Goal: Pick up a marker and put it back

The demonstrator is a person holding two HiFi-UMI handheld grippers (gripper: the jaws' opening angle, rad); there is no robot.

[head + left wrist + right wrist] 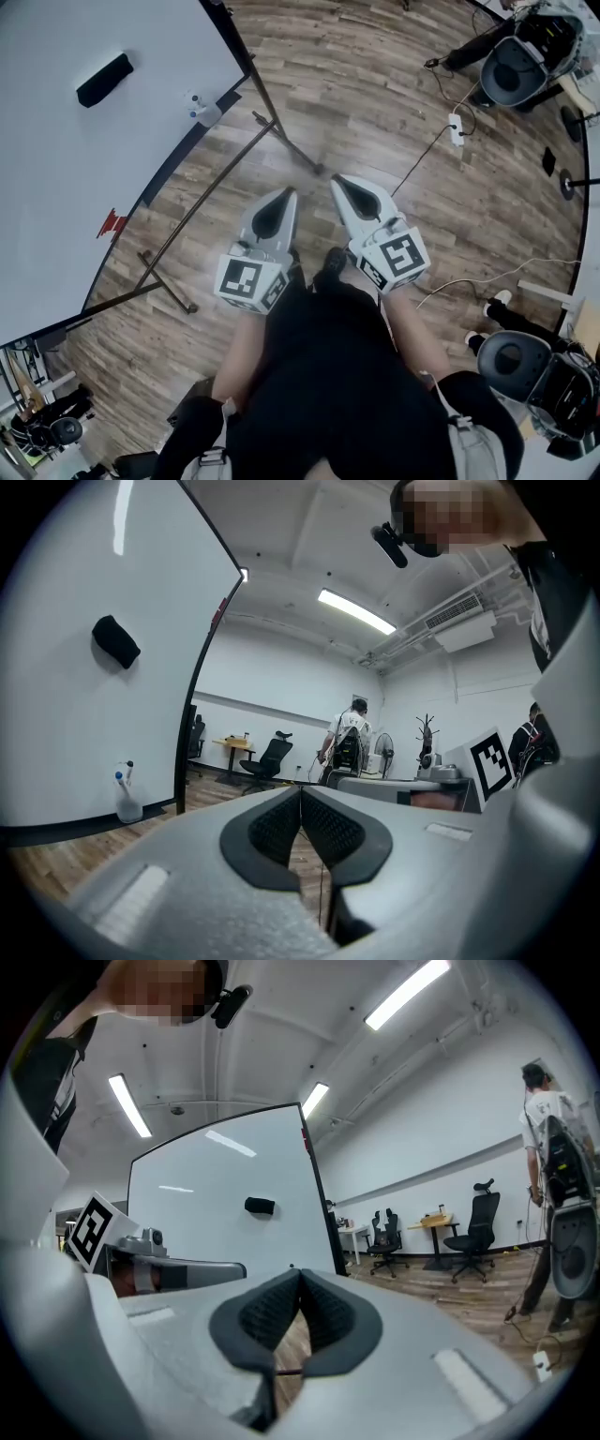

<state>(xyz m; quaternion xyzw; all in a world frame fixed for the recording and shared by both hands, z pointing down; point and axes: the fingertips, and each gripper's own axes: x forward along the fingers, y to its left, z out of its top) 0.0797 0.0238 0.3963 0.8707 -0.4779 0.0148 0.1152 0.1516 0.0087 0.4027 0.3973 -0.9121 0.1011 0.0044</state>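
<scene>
Head view: left claw [285,194] and right claw [339,180] both pinched together, empty, above wood floor [375,84].

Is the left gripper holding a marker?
No, the left gripper has its jaws closed tip to tip, with nothing between them.

no readable text or labels

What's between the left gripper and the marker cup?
Head view: from left gripper to clear marker cup, only brown wooden floor and the stand's dark metal bar.
</scene>
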